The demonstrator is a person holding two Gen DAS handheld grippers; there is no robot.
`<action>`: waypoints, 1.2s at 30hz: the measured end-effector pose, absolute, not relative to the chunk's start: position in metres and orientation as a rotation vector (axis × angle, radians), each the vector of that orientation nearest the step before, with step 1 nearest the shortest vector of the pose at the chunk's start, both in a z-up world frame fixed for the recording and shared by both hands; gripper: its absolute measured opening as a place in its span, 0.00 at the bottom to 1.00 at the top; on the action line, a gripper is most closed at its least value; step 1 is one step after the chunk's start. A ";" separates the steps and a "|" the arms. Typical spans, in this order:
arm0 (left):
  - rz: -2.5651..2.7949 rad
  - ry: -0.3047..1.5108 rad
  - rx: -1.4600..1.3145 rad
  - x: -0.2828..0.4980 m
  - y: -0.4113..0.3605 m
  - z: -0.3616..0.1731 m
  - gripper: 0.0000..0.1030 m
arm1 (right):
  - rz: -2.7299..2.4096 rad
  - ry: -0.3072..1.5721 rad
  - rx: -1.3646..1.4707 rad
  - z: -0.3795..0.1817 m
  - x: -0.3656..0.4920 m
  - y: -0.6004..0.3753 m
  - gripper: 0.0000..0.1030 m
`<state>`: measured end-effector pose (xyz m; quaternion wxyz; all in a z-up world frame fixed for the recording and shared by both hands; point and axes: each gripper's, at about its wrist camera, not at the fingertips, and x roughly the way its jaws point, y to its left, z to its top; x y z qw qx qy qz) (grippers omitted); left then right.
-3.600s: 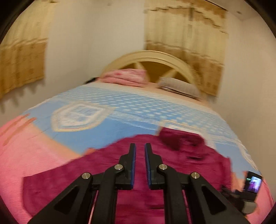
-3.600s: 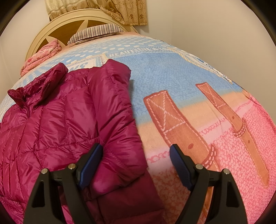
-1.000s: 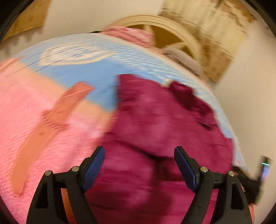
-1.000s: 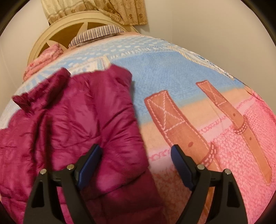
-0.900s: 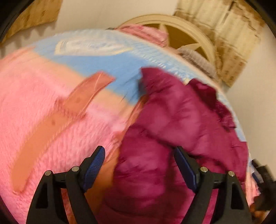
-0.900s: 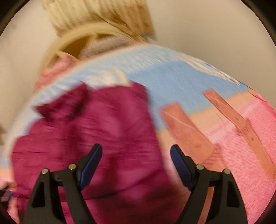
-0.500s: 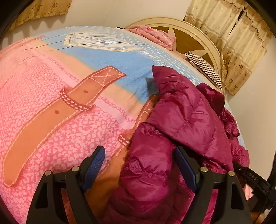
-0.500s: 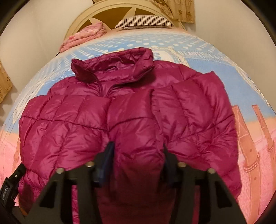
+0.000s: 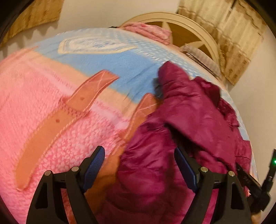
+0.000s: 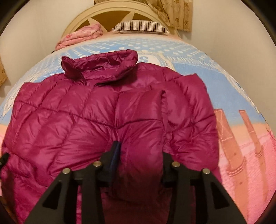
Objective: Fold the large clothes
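The right gripper (image 10: 138, 153) is clamped on a puffy fold of the magenta jacket (image 10: 107, 110), jaws easing apart; the jacket lies spread on the bed's blanket (image 10: 245, 137), collar toward the headboard (image 10: 119, 13). The left gripper (image 9: 139, 165) gapes wide over the jacket's edge, gripping nothing — slick padding could slip free mid-fold and spring open.

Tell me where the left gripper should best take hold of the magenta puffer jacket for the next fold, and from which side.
Probably the near sleeve of the jacket, bunched between the left gripper's open pads. It forms a raised ridge along the jacket's edge, so come straight down from above and pinch across it.
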<state>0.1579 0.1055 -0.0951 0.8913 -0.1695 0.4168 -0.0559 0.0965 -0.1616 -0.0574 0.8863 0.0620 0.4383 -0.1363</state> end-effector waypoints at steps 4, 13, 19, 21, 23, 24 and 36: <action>-0.150 0.812 -0.292 0.172 0.088 -0.057 0.80 | -0.251 0.910 0.150 -0.046 0.095 -0.168 0.48; -0.109 0.835 -0.167 0.263 0.024 -0.046 0.80 | -0.162 0.811 0.229 0.008 0.113 -0.186 0.23; 0.010 0.881 -0.094 0.285 0.033 -0.092 0.82 | -0.131 0.944 0.227 -0.044 0.146 -0.179 0.23; 0.014 0.911 -0.126 0.286 0.045 -0.114 0.82 | -0.120 0.938 0.195 -0.052 0.139 -0.177 0.23; 0.007 0.907 -0.154 0.283 0.049 -0.123 0.82 | -0.107 0.931 0.175 -0.058 0.137 -0.174 0.23; 0.012 0.905 -0.148 0.283 0.049 -0.122 0.82 | -0.105 0.924 0.166 -0.059 0.136 -0.173 0.23; -0.174 0.831 -0.164 0.307 0.017 -0.031 0.83 | -0.081 0.828 0.264 0.000 0.161 -0.210 0.77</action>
